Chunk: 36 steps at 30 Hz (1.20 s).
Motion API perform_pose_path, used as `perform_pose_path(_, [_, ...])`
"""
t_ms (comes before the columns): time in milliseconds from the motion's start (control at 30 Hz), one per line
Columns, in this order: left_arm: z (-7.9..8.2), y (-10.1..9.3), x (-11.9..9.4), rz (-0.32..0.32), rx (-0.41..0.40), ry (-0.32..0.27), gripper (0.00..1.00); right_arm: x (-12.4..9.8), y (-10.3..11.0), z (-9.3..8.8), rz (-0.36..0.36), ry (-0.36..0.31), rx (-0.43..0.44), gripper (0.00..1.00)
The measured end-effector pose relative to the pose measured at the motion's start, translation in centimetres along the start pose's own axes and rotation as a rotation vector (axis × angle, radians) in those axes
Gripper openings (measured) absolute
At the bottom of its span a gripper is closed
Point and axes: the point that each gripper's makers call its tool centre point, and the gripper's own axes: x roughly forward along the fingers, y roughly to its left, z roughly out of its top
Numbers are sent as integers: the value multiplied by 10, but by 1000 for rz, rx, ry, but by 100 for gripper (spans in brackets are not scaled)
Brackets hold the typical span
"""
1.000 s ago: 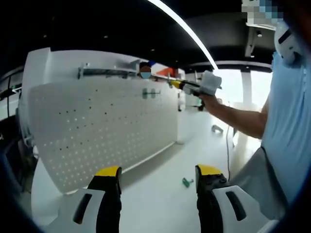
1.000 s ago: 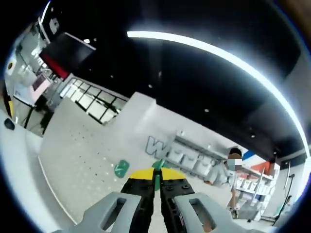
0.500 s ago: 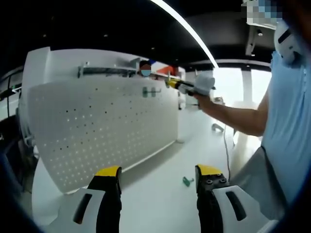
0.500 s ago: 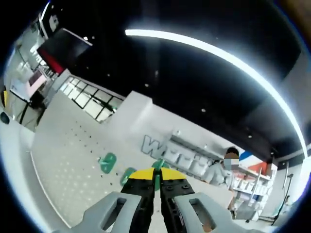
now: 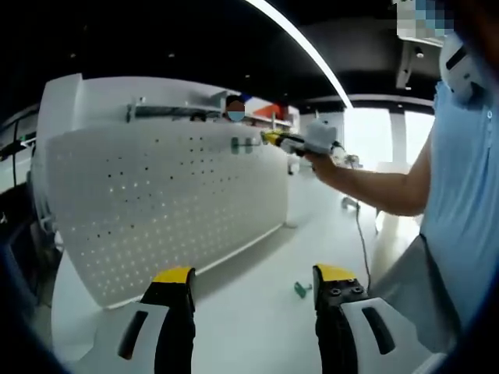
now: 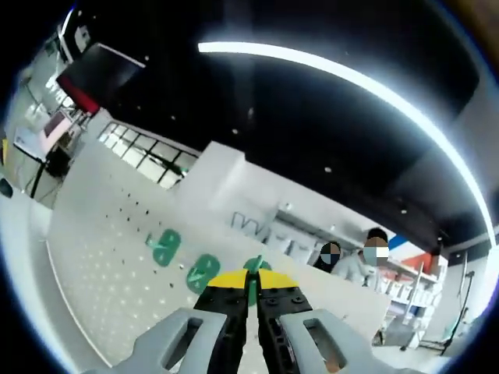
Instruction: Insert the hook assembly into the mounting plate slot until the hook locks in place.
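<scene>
White tabletop [image 5: 249, 312] runs out in front of my left gripper [image 5: 253, 284], whose yellow-tipped jaws stand wide apart with nothing between them. Just past the right jaw a small green hook piece [image 5: 300, 290] lies loose on the table. Beyond it the white pegboard mounting plate [image 5: 164, 210] stands upright, curving across the left gripper view, and two green hooks [image 5: 242, 145] already sit side by side near its top edge. Up there I can see my right gripper [image 5: 273, 138] reaching in from the right, held by the person's hand [image 5: 320, 160] on a bare forearm, its yellow tip just beside those hooks.

From the right gripper view, the right gripper [image 6: 249, 290] has its jaws pinched nearly together on a green hook assembly [image 6: 252, 269], of which I see just a sliver between and above the tips (the rest is hidden by the jaws). Left of the tips, two green hooks [image 6: 164, 247] sit on the pegboard mounting plate [image 6: 101, 234]. Whether the gripped hook is touching the board yet, I cannot tell. Farther back are a white wall with shelving [image 6: 304, 226] and a long ceiling light strip [image 6: 351, 86].
</scene>
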Motion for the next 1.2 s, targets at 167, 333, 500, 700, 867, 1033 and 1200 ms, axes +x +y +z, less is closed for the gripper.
perform_pose_path(167, [-1, 0, 1, 3, -2, 4, 63, 3, -3, -4, -3, 3, 0, 1])
perform_pose_path(333, [-1, 0, 1, 2, -3, 6, 63, 5, -4, -6, -5, 12, 1, 1])
perform_pose_path(500, [-2, 0, 1, 3, -3, 10, 63, 6, -5, -9, -3, 20, 5, 1])
perform_pose_path(700, [-3, 1, 2, 2, -5, 12, 62, 10, -9, -18, -5, 28, 2, 1])
perform_pose_path(867, [-3, 1, 3, -1, -4, 13, 62, 12, -10, -20, -7, 31, 2, 1])
perform_pose_path(1033, [-3, 2, 3, -1, -5, 13, 62, 8, -6, -18, -7, 31, 8, 1])
perform_pose_path(1200, [-3, 1, 3, -4, -4, 15, 62, 3, 0, -15, -12, 35, 17, 1])
